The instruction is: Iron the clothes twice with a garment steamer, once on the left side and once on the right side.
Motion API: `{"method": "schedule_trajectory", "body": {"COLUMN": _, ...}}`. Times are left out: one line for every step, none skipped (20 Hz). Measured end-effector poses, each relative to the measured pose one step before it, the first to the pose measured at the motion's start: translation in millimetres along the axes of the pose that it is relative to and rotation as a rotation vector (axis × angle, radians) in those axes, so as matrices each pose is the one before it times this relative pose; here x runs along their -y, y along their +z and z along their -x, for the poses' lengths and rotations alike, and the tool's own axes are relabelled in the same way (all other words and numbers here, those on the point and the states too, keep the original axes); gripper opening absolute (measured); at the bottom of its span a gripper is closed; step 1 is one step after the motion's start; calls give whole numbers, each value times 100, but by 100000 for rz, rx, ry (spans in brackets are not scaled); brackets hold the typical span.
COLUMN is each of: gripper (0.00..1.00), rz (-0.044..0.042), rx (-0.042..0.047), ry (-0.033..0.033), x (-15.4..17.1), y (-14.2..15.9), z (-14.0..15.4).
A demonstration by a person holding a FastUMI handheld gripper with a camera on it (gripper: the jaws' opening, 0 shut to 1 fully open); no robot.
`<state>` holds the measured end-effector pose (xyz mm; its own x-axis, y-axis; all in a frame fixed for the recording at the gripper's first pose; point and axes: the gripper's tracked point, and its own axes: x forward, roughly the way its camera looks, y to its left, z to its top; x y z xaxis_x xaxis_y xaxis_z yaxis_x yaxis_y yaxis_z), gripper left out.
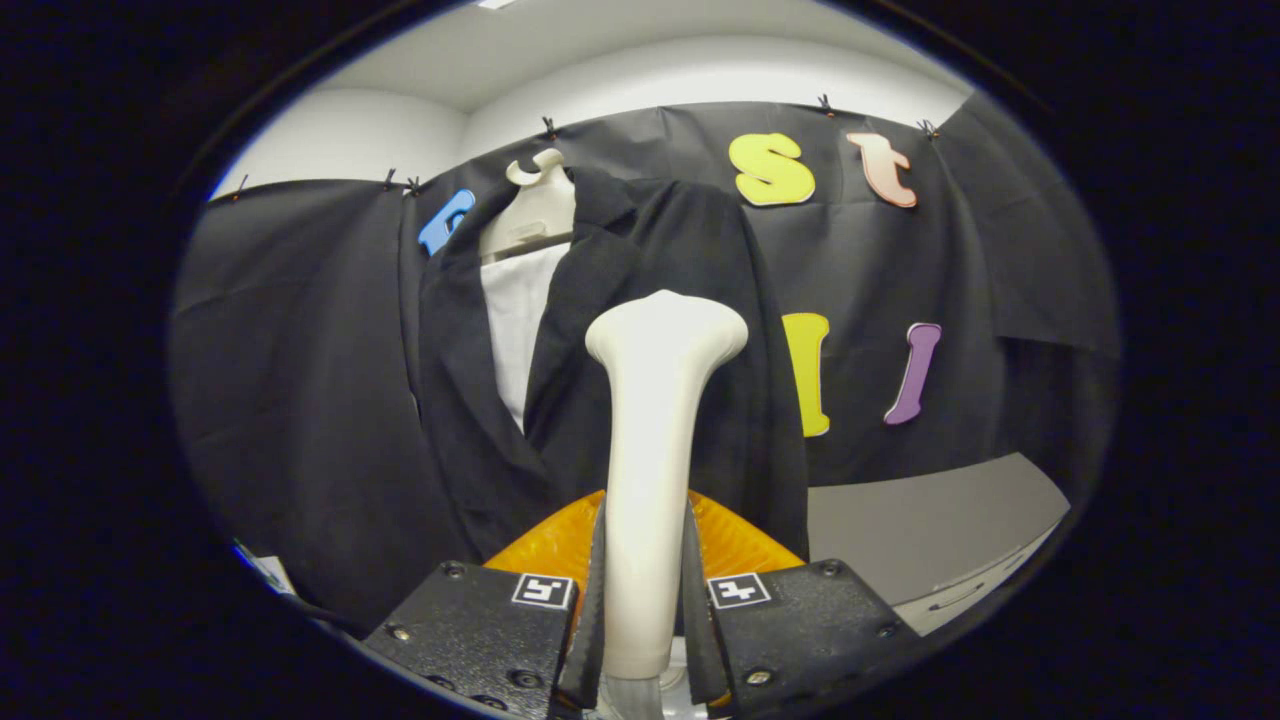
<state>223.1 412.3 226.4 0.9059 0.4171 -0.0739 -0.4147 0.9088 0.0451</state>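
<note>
We see our gripper (pixel 645 590) clamped on the garment steamer (pixel 655 450), both fingers (pixel 592 600) pressing against its pale handle from either side. The steamer rises straight ahead from between the fingers and flares into a wide head, which stands in front of the dark jacket (pixel 640 300).

Much here is hidden from us. The steamer's handle and head cover the middle of the jacket's right front panel, so we cannot tell whether the head touches the cloth or hangs just short of it. The face of the head points away from us. An orange base (pixel 740 545) shows behind the fingers on both sides of the handle, but the gripper body covers its lower part and we cannot make out what it is. The jacket's hem is cut off by the same parts. The jacket blends into the black booth cloth, so its left sleeve edge is hard to trace.

The jacket hangs on a white hanger (pixel 535 205), open at the front over a white shirt (pixel 520 320).

To the right of the jacket we see bare cloth wall and, lower, a grey surface (pixel 930 530), with open room beside the steamer.
</note>
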Motion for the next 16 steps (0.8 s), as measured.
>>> {"method": "schedule_trajectory", "body": {"gripper": 36, "rz": 218, "rx": -1228, "ry": 217, "x": -41, "y": -772, "z": 115}}
{"method": "schedule_trajectory", "body": {"gripper": 36, "rz": 185, "rx": -1266, "ry": 252, "x": -109, "y": -657, "z": 98}}
{"method": "schedule_trajectory", "body": {"gripper": 36, "rz": 2, "rx": -1369, "ry": 224, "x": -82, "y": -688, "z": 98}}
{"method": "schedule_trajectory", "body": {"gripper": 36, "rz": 207, "rx": -1224, "ry": 111, "x": -109, "y": -616, "z": 127}}
{"method": "schedule_trajectory", "body": {"gripper": 36, "rz": 355, "rx": -966, "ry": 124, "x": 52, "y": -556, "z": 108}}
{"method": "schedule_trajectory", "body": {"gripper": 36, "rz": 228, "rx": -1017, "ry": -96, "x": 7, "y": -611, "z": 105}}
{"method": "schedule_trajectory", "body": {"gripper": 36, "rz": 218, "rx": -1176, "ry": -111, "x": 44, "y": -755, "z": 99}}
{"method": "schedule_trajectory", "body": {"gripper": 36, "rz": 235, "rx": -1213, "ry": 172, "x": -137, "y": -638, "z": 43}}
{"method": "schedule_trajectory", "body": {"gripper": 36, "rz": 17, "rx": -1256, "ry": 224, "x": -111, "y": -708, "z": 71}}
{"method": "schedule_trajectory", "body": {"gripper": 36, "rz": 44, "rx": -1257, "ry": 153, "x": -8, "y": -642, "z": -28}}
{"method": "schedule_trajectory", "body": {"gripper": 36, "rz": 94, "rx": -1036, "ry": 80, "x": -79, "y": -614, "z": 69}}
{"method": "schedule_trajectory", "body": {"gripper": 36, "rz": 281, "rx": -1094, "ry": -67, "x": -17, "y": -659, "z": -37}}
{"method": "schedule_trajectory", "body": {"gripper": 36, "rz": 324, "rx": -1118, "ry": -91, "x": -132, "y": -608, "z": 37}}
{"method": "schedule_trajectory", "body": {"gripper": 36, "rz": 658, "rx": -1061, "ry": 96, "x": -25, "y": -568, "z": -11}}
{"method": "schedule_trajectory", "body": {"gripper": 36, "rz": 353, "rx": -1124, "ry": -3, "x": -8, "y": -675, "z": 53}}
{"method": "schedule_trajectory", "body": {"gripper": 36, "rz": 232, "rx": -991, "ry": -54, "x": -68, "y": -520, "z": 44}}
